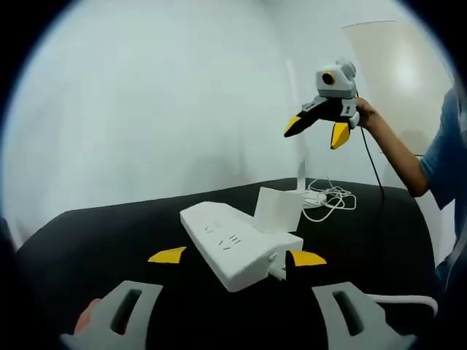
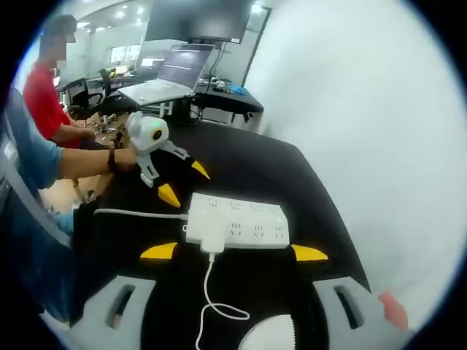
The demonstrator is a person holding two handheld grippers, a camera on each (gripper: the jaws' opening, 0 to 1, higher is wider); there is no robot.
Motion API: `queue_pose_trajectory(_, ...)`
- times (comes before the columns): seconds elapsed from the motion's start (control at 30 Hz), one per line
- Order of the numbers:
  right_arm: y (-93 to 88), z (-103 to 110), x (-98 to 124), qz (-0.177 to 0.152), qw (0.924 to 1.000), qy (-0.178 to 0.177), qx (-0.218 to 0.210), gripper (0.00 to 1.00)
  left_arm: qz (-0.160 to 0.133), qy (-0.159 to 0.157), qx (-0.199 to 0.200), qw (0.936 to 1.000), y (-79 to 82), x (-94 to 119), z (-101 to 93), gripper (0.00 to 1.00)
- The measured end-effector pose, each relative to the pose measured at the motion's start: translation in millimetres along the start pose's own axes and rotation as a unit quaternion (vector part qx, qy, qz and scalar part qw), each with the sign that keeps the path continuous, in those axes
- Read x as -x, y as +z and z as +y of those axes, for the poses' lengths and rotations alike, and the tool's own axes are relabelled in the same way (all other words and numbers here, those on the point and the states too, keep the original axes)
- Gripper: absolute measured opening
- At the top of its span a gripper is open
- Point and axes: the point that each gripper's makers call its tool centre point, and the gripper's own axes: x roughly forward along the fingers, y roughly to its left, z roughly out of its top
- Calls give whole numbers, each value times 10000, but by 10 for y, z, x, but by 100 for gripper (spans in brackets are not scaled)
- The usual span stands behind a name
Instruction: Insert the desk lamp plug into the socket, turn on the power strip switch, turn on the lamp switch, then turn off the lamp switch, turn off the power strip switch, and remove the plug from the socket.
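Observation:
A white power strip lies on the black table. A blocky white lamp plug stands on the strip's cable end, seemingly seated in a socket. Its thin cord runs to a white lamp part at the bottom of the right gripper view. Behind the strip rises the lamp's slim post, beside a coil of cord. My left gripper hovers open just short of the strip. My right gripper is open, raised above the far side.
The strip's own thick cable trails off toward the table edge. A white wall stands close behind the table. Office desks with laptops and a person in red are beyond the table's other end.

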Motion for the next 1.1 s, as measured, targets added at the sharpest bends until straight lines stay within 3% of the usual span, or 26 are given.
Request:
queue_pose_trajectory(0.23, 77, 104, -73, 153, 9992, 145, 333, 62, 141, 81, -19, 9999, -69, -37, 23, 50)
queue_pose_trajectory(0.4, 6, 187, -148, 44, 9990, 292, 344, 62, 251, 90, 48, 9996, -126, -58, 49, 51)
queue_pose_trajectory(0.47, -59, 189, -182, 172, 9985, 381, 368, 62, 254, 90, 84, 9996, -131, -60, 47, 51)
queue_pose_trajectory(0.57, -98, 76, -195, 169, 9993, 178, 293, 61, 262, 99, 103, 9996, -137, -76, 35, 50)
queue_pose_trajectory(0.67, -174, 52, -213, 273, 9990, 190, 289, 61, 291, 113, 58, 9995, -143, -88, 16, 48)
queue_pose_trajectory(0.93, -196, 157, -308, 343, 9981, 383, 337, 60, 247, -11, 246, 9994, -117, -101, -32, 42)
queue_pose_trajectory(1.1, -221, 193, -340, 428, 9973, 444, 404, 59, 384, 7, 182, 9991, -163, -124, -50, 41)
